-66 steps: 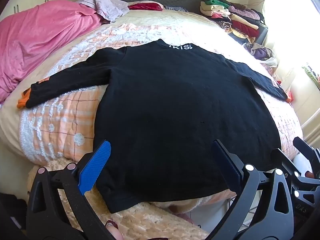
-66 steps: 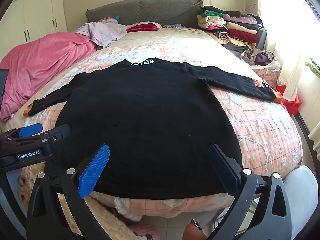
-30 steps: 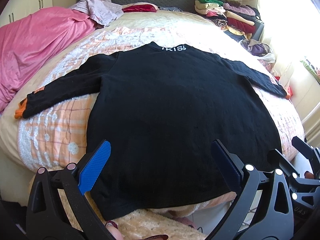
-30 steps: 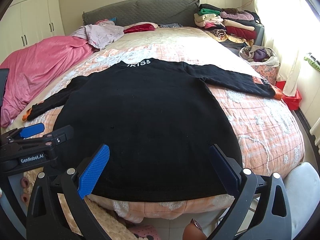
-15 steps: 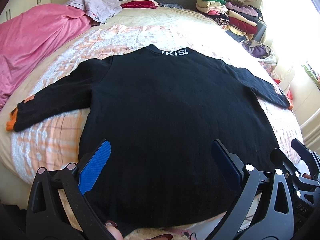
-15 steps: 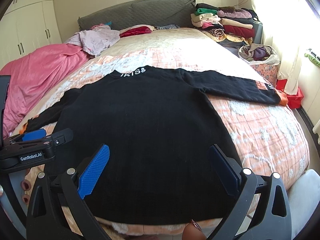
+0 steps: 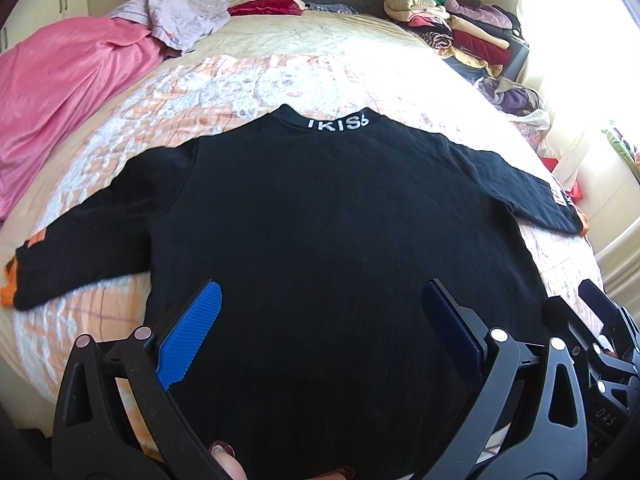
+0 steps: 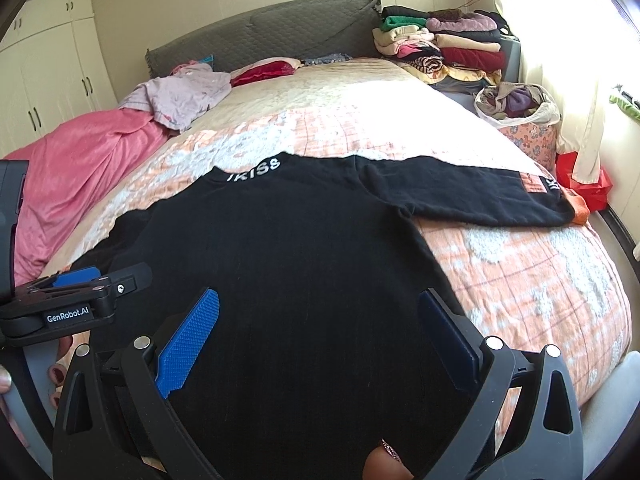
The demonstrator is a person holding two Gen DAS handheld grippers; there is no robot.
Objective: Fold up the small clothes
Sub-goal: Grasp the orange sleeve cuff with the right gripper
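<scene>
Sweater [image 7: 328, 240] lies flat on the bed [image 7: 280, 76], both grippers' spread, empty fingers [image 7: 188, 336] having moved forward over its hem, sleeves beyond them still unfolded.

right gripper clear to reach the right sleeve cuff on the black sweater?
Probably yes. The right gripper is open over the black sweater, and the sleeve lies flat on the bed, uncovered out to its orange cuff.

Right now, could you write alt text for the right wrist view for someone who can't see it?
A black long-sleeved top lies spread flat, back up, on a bed, between the open fingers of the right gripper. The left gripper shows at the left edge; folded clothes are stacked near the headboard.
</scene>
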